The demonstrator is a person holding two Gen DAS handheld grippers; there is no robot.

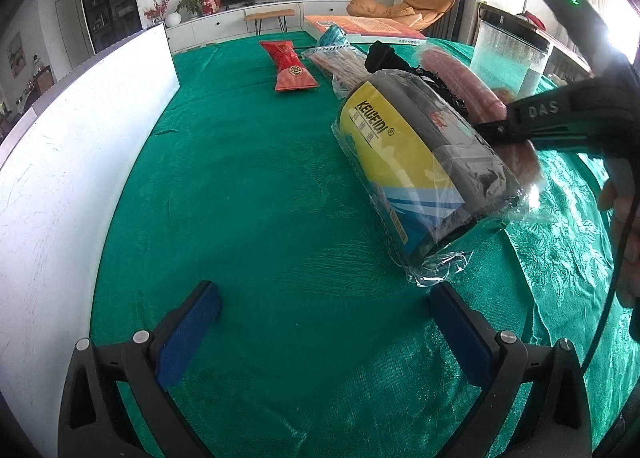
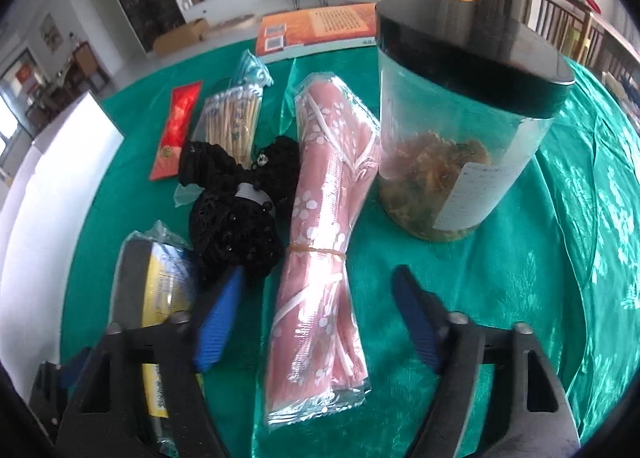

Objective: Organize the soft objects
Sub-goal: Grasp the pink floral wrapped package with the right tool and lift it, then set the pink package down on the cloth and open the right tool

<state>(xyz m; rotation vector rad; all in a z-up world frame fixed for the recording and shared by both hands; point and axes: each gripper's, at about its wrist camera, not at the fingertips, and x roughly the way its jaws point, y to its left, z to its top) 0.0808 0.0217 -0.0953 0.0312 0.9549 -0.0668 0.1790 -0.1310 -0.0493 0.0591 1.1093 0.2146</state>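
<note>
Both the left gripper (image 1: 324, 322) and right gripper (image 2: 318, 316) are held wide open with nothing pinched, the pink roll (image 2: 320, 242) lying at 12 o'clock between the right one's fingers, black lace bundle (image 2: 236, 209) seen at 11.

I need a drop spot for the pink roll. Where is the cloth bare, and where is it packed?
Bare cloth runs between the white board and the yellow pack, up to the red packet. A smaller patch lies right of the pink roll, below the jar. Crowded: black fabric, noodle bag and roll lie close together.
</note>
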